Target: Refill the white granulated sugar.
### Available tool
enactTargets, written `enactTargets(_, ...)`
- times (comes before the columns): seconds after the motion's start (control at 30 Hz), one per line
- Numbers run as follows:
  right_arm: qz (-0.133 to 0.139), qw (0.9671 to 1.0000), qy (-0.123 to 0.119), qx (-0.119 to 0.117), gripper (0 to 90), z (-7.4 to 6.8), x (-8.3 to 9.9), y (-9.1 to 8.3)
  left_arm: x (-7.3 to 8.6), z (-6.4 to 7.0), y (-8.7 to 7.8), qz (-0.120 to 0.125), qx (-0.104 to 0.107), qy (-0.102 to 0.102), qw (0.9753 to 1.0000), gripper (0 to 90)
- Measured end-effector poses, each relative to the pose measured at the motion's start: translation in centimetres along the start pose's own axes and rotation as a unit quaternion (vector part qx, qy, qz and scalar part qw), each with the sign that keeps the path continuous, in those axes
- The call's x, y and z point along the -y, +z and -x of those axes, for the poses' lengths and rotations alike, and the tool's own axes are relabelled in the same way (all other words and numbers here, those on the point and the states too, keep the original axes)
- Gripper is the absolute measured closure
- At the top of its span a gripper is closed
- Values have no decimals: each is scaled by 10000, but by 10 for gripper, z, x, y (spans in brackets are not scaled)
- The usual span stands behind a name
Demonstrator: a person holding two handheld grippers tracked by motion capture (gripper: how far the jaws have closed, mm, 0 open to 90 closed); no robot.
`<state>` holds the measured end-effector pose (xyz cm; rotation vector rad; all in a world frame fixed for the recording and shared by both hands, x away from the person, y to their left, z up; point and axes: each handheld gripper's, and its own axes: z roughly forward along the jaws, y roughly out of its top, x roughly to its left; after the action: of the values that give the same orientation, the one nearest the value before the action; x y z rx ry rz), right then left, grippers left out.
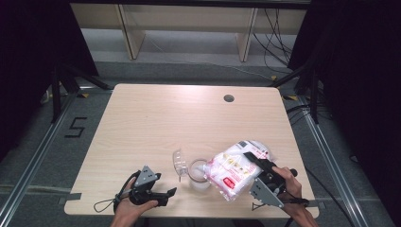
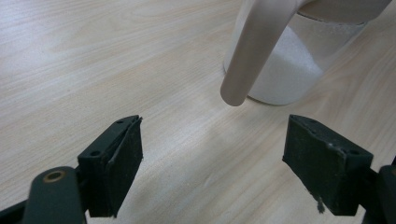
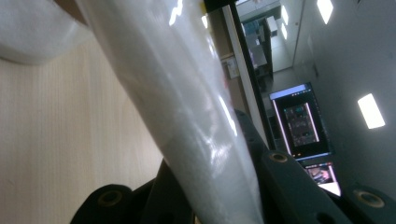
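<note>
Right gripper (image 1: 259, 164) clamped on a white bag (image 1: 236, 169) with red print, held tilted over a cup (image 1: 199, 175) near the front edge of the table (image 1: 156, 113). Bag's lower corner touching or just above the cup's rim (cannot tell which from the high view). Seen from the right gripper view, the bag (image 3: 187, 116) pinched tight between the two black jaws, its glossy plastic running up and away diagonally, tabletop to one side.

Cup standing upright, clear, partly filled with a white granular stuff (image 2: 289, 65). Just beside it on the left, a clear scoop (image 1: 179, 162) lying on the table, handle towards the front edge.

Left gripper (image 1: 165, 195) low at the front of the table, held in a hand (image 1: 130, 208), pointed right towards the cup, well short of it. Jaws spread wide, nothing between them, bare wood underneath in the left gripper view. Ahead of those jaws, the cup (image 2: 299, 56) near, and a pale rounded handle (image 2: 254, 51) slanting down in front of it (probably the scoop's, though the far end is cut off by the frame).

Round hole (image 1: 229, 98) in the table at the far right, well apart from everything else.
</note>
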<state>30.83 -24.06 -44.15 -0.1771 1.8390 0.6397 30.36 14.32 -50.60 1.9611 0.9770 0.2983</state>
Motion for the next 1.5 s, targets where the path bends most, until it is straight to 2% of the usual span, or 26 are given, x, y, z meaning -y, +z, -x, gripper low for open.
enactTargets(0.03,-7,9993,363,-31,809,-4,1,0,0,0,0,0,13,-11,10000,191)
enactTargets(0.07,-7,9993,363,-31,809,-4,1,0,0,0,0,0,13,-11,10000,191)
enactTargets(0.1,48,9987,509,-73,811,-3,2,1,0,0,0,-26,14,11,10000,191)
enactTargets(0.2,89,9980,610,-114,814,-3,2,2,0,0,0,-10,-7,10,10000,191)
enactTargets(0.23,120,9986,495,-146,816,-1,3,2,0,0,0,-15,30,9,10000,191)
enactTargets(0.37,112,9988,452,-163,820,0,4,3,0,0,-1,-19,21,6,10000,191)
enactTargets(0.4,103,9975,670,-182,822,-3,4,3,0,0,-1,-22,22,8,10000,191)
enactTargets(0.47,108,9975,677,-189,823,-3,5,2,0,0,0,-5,31,21,10000,191)
enactTargets(0.5,128,9982,554,-188,824,-1,4,3,0,0,-1,-25,22,10,10000,191)
enactTargets(0.57,195,9979,601,-170,827,-3,3,3,0,0,-1,-21,24,8,10000,191)
enactTargets(0.6,264,9985,448,-181,827,-1,3,4,0,0,-1,-24,23,14,10000,191)
enactTargets(0.67,207,9986,444,-196,828,-1,3,2,0,0,-1,-20,21,8,10000,191)
enactTargets(0.7,243,9969,711,-231,829,-3,3,2,0,0,-1,-20,25,8,10000,191)
enactTargets(0.8,296,9972,625,-277,830,-1,4,3,0,0,-1,-25,26,9,10000,191)
enactTargets(0.83,324,9952,881,-259,831,0,4,2,0,0,-1,-23,26,6,10000,191)
enactTargets(0.87,324,9952,881,-259,831,0,4,2,0,0,-1,-23,26,6,10000,191)
enactTargets(0.93,455,9904,1246,-387,834,2,7,3,0,0,-1,-23,28,7,10000,191)
enactTargets(0.97,455,9904,1246,-387,834,2,7,3,0,0,-1,-23,28,7,10000,191)
enactTargets(1.0,549,9875,1418,-422,835,4,9,4,0,0,-1,-19,29,3,10000,191)
enactTargets(1.07,568,9870,1443,-416,836,4,10,4,0,0,-1,-22,30,5,10000,191)
enactTargets(1.1,580,9825,1716,-432,838,4,12,4,0,0,-1,-24,25,8,10000,191)
enactTargets(1.23,658,9762,1981,-590,840,4,14,6,1,0,-1,-4,31,12,10000,191)
enactTargets(1.3,695,9714,2176,-653,841,4,16,7,0,0,-1,-16,26,-4,10000,191)
enactTargets(1.43,843,9544,2769,-725,844,5,19,8,0,0,-1,-14,22,-3,10000,191)
enactTargets(1.47,843,9544,2769,-725,844,5,19,8,0,0,-1,-14,22,-3,10000,191)
enactTargets(1.5,925,9493,2910,-741,845,6,22,9,0,0,-1,-10,23,-5,10000,191)
